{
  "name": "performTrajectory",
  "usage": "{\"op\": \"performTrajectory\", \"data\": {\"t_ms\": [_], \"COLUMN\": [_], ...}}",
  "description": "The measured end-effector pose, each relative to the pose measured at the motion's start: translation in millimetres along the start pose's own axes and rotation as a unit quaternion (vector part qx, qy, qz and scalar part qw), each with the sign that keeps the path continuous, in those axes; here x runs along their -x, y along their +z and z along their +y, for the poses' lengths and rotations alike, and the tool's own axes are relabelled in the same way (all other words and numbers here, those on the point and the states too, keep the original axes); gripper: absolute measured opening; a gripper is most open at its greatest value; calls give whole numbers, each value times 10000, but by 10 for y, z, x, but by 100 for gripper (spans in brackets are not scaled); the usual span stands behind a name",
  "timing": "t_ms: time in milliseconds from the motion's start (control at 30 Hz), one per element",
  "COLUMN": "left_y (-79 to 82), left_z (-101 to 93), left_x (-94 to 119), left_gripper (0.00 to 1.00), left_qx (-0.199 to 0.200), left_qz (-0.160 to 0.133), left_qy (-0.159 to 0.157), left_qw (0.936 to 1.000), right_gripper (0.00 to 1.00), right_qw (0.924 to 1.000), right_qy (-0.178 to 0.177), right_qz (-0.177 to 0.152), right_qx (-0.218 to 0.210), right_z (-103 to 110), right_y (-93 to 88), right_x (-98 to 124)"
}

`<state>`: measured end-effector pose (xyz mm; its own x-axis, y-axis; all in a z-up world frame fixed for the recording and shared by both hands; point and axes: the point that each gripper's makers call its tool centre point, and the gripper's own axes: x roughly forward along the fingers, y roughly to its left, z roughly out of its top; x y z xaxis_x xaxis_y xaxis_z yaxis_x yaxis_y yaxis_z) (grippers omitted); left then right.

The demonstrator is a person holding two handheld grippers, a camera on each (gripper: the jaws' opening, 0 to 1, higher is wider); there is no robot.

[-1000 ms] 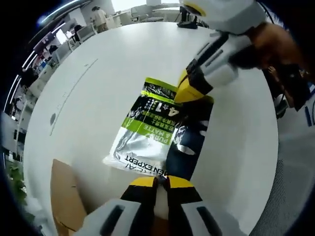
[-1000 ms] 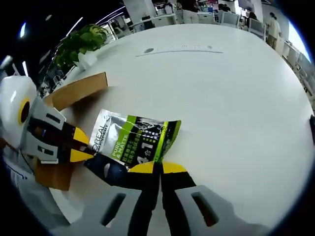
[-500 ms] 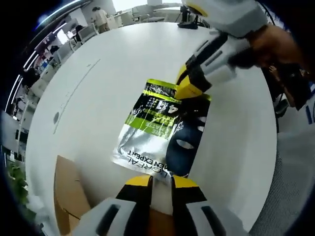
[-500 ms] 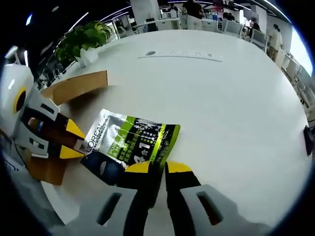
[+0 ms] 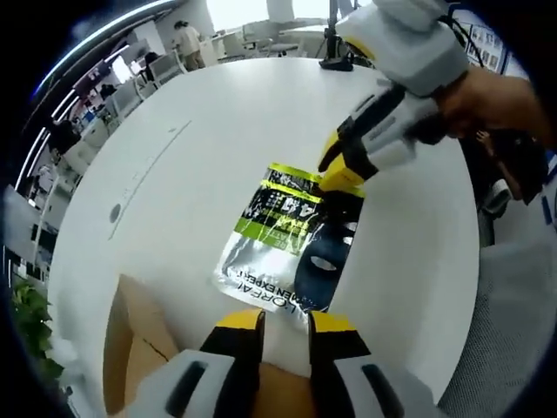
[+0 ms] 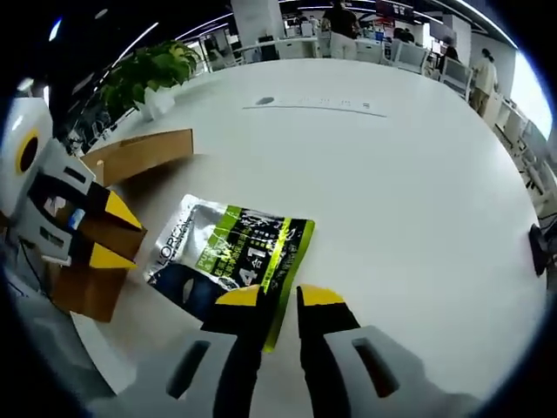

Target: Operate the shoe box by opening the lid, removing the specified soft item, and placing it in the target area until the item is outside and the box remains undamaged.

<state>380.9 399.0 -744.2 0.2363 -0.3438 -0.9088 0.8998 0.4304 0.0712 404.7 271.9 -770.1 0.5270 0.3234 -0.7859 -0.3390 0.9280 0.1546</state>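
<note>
The soft item is a silver, green and dark blue pouch (image 5: 283, 233) lying flat on the white table (image 5: 200, 148). In the left gripper view my left gripper (image 5: 285, 322) is open, its tips just short of the pouch's near edge and not touching it. My right gripper (image 5: 339, 171) comes in from the upper right, at the pouch's far corner. In the right gripper view the pouch (image 6: 233, 251) lies just ahead of my right gripper (image 6: 280, 297), which is open with the green corner showing between its jaws. My left gripper (image 6: 111, 235) stands open at the left.
A brown cardboard shoe box (image 6: 139, 154) sits left of the pouch, with its flap raised, and shows as the box (image 5: 130, 344) beside my left jaws. A potted plant (image 6: 148, 74) stands at the table's far edge. Office desks and people are beyond.
Both grippers have opened, let go of the pouch and drawn back a little. The pouch now rests flat on the table.
</note>
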Motion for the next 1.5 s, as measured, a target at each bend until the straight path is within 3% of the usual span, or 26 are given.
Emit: {"op": "performTrajectory", "data": {"t_ms": [333, 667, 1067, 1267, 1500], "left_y": [77, 100, -35, -123, -334], "left_z": [-36, -134, -179, -175, -141], "left_x": [210, 453, 785, 923, 1035], "left_gripper": [24, 28, 29, 30, 31], "left_qx": [413, 845, 806, 953, 1169], "left_qz": [-444, -972, -1219, -1374, -1425], "left_qy": [-87, -253, -21, 50, 159], "left_qw": [9981, 9913, 9893, 9859, 9827], "right_gripper": [19, 26, 30, 32, 32], "right_qw": [9999, 9992, 9973, 9943, 9911], "right_qy": [-31, 26, 124, 295, 482], "right_qz": [-110, -249, -455, -607, -779], "right_qx": [94, 301, 559, 822, 962], "right_z": [45, 172, 406, 676, 1004], "right_y": [28, 94, 202, 310, 407], "right_x": [188, 434, 759, 926, 1012]}}
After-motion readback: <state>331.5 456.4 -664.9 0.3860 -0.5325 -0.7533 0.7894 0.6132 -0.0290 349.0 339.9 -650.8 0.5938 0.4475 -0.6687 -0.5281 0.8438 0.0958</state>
